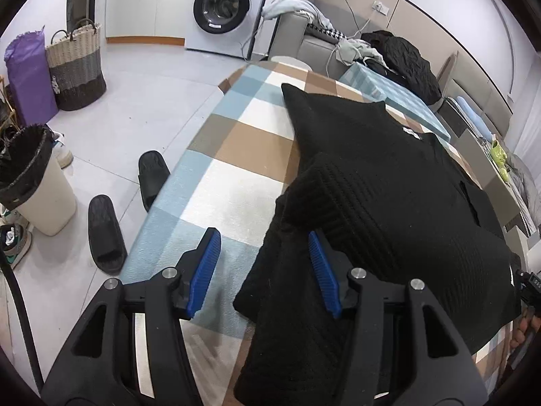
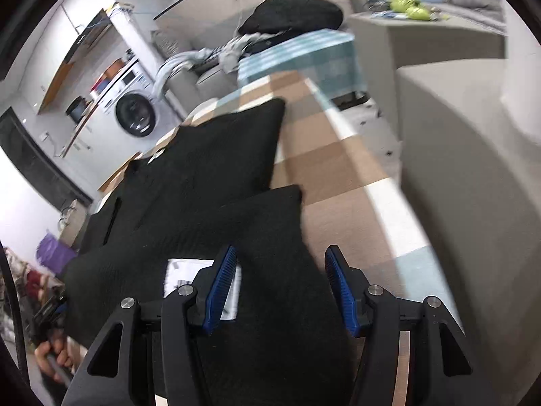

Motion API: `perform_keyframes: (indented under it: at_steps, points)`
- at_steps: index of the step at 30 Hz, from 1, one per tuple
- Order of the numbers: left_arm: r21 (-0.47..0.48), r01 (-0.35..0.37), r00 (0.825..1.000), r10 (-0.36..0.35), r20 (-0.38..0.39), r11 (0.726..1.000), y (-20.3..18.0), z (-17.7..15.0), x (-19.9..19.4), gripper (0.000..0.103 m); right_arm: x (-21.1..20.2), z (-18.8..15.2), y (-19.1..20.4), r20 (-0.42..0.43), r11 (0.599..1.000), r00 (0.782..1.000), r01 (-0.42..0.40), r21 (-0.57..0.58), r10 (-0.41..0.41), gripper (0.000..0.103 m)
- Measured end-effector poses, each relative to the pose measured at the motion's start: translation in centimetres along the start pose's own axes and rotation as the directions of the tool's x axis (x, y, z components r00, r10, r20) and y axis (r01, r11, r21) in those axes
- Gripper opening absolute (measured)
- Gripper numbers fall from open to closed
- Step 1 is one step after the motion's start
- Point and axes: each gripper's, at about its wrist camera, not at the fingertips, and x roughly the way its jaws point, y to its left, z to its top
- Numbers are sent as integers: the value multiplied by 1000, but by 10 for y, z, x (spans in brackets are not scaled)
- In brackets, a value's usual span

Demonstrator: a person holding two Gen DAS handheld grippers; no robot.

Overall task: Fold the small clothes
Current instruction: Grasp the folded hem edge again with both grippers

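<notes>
The black knit top lies on the checked tablecloth, its lower part doubled up over the body, the folded hem reaching the near edge of the table. Both tools are let go. The left gripper stands with its jaws apart over the top's left side, some cloth lying loose between them. The right gripper is likewise spread, with the fabric under it and nothing pinched.

To finish this fold well, I'd say lift both clear without snagging the knit, then check that the doubled edges lie square before taking the next fold.

The left view alone shows the slippers and bin on the floor beside the table. The right view alone shows a white care label turned up near the hem, and the table's right edge.
</notes>
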Motion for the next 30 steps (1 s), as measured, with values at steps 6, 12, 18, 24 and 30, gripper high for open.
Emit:
perform_keyframes:
  at_steps: [6,12,18,24,30]
  points:
    - [-19,51,999,-51,-14,999,4,-4,-9,50,8,1,12,-11,999,1000,14,-36,-14,56]
    - [-34,111,994,-111,-4,993,12,-12,-28,60,-7,0,6,18,999,1000,17,-28,-17,56]
    - [21,138,990,-137,-40,990,-10,-12,-16,66,0,4,5,-3,1000,1000,3,-15,-4,56]
    - [56,132,991,-130,-45,990,-27,-8,3,57,9,5,12,-3,999,1000,5,-40,-5,55]
    - [101,127,991,-123,-44,987,-32,-11,2,23,11,-3,27,-11,991,1000,25,-133,-27,22]
